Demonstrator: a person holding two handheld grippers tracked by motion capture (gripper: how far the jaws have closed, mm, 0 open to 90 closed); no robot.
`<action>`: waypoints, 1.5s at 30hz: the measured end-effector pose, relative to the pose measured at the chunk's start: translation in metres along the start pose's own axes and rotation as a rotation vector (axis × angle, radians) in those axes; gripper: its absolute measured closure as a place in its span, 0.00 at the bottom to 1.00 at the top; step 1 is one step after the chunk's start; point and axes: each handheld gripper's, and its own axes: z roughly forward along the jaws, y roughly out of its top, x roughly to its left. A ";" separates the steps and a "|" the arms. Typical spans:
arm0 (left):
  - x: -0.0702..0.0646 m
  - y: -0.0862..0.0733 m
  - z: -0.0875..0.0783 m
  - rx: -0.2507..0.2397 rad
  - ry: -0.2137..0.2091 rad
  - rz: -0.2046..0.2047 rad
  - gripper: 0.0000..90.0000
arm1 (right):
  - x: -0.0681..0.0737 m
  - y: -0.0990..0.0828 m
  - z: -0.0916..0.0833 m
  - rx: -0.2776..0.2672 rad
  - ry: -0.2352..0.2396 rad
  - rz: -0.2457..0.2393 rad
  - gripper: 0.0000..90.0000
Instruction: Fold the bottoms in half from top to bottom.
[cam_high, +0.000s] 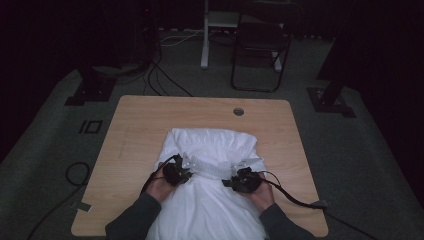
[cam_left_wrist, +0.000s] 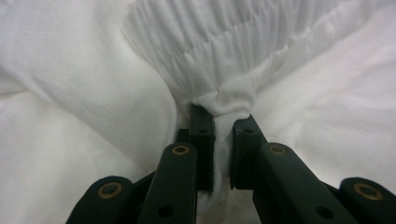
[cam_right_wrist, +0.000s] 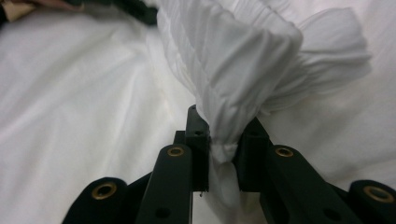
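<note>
A white garment (cam_high: 210, 142) with a gathered elastic band (cam_high: 212, 168) lies spread over the middle and near part of the wooden table (cam_high: 140, 120). My left gripper (cam_high: 184, 163) is shut on the band's left end, and white cloth (cam_left_wrist: 224, 100) bunches between its black jaws. My right gripper (cam_high: 239, 172) is shut on the band's right end, where a thick twist of pleated cloth (cam_right_wrist: 229, 93) is pinched between the jaws. The band stretches between the two grippers, a little above the rest of the garment.
A round cable hole (cam_high: 238, 111) sits near the table's far edge. A black cable (cam_high: 292, 196) trails right from the right gripper. A folding chair (cam_high: 260, 45) and a white desk leg (cam_high: 204, 35) stand beyond the table. Bare wood lies left and right of the garment.
</note>
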 end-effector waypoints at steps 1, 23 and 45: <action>0.004 0.004 0.003 0.007 0.019 0.015 0.92 | -0.003 0.001 0.004 0.003 -0.012 -0.001 0.87; 0.059 0.047 0.055 -0.044 0.143 -0.163 0.92 | -0.093 0.062 0.039 -0.040 -0.197 0.081 0.88; 0.003 0.035 -0.071 -0.371 -0.006 -0.135 0.93 | -0.019 0.058 -0.080 -0.227 -0.141 -0.165 0.89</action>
